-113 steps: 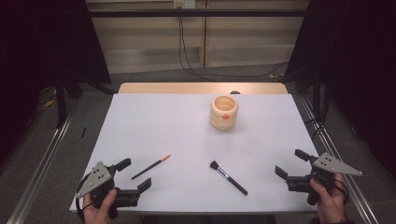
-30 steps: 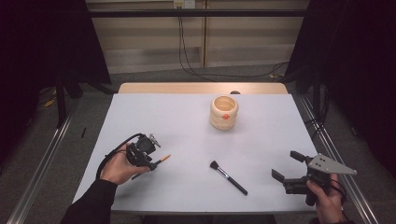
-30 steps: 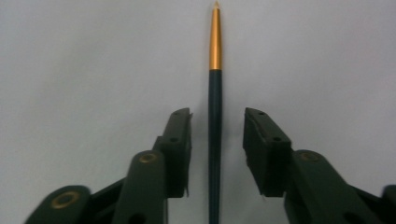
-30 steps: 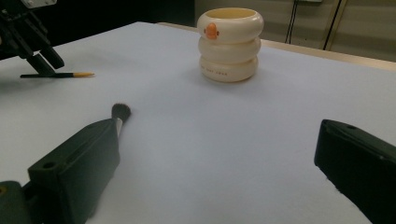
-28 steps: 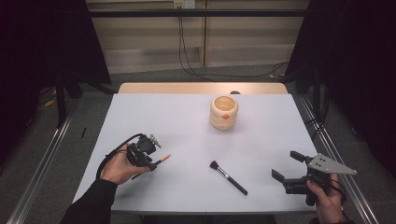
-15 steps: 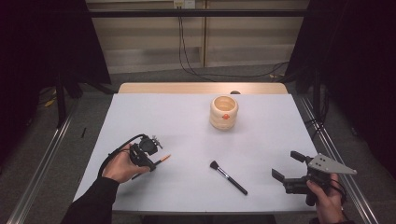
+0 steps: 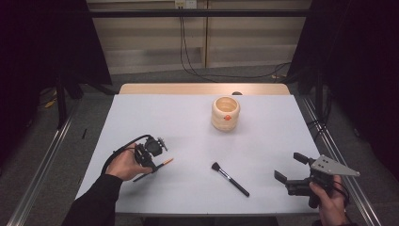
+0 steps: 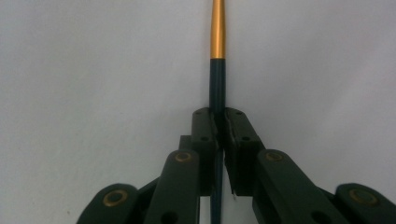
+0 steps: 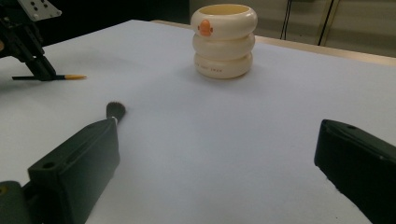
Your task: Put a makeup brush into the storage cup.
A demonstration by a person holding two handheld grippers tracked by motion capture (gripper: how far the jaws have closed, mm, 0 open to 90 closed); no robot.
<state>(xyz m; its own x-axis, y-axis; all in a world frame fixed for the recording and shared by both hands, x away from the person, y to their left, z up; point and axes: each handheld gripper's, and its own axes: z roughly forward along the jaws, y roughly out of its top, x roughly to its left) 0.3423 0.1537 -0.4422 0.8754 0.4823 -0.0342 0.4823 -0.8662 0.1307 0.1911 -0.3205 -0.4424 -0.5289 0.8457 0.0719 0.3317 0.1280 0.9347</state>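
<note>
A thin dark pencil-like stick with an orange-gold end (image 7: 162, 164) (image 8: 217, 51) (image 9: 67, 77) lies on the white table at the left. My left gripper (image 7: 149, 165) (image 8: 218, 122) (image 9: 44, 74) is shut on its dark shaft, the stick running straight out between the jaws. A black makeup brush (image 7: 229, 178) (image 9: 116, 110) lies near the table's front middle. A cream ridged cup with an orange mark (image 7: 225, 113) (image 9: 224, 39) stands at the back centre. My right gripper (image 7: 291, 169) (image 9: 219, 154) stands open at the front right, holding nothing.
The white table (image 7: 188, 127) has a wooden strip along its far edge. Metal rails run down both sides on the floor, and cables hang behind the table. The person's left sleeve (image 7: 94, 202) comes in from the bottom left.
The left hand left the front corner, moved up to the stick and closed its jaws on it; over the last second it drifted slightly. The right gripper barely moved.
</note>
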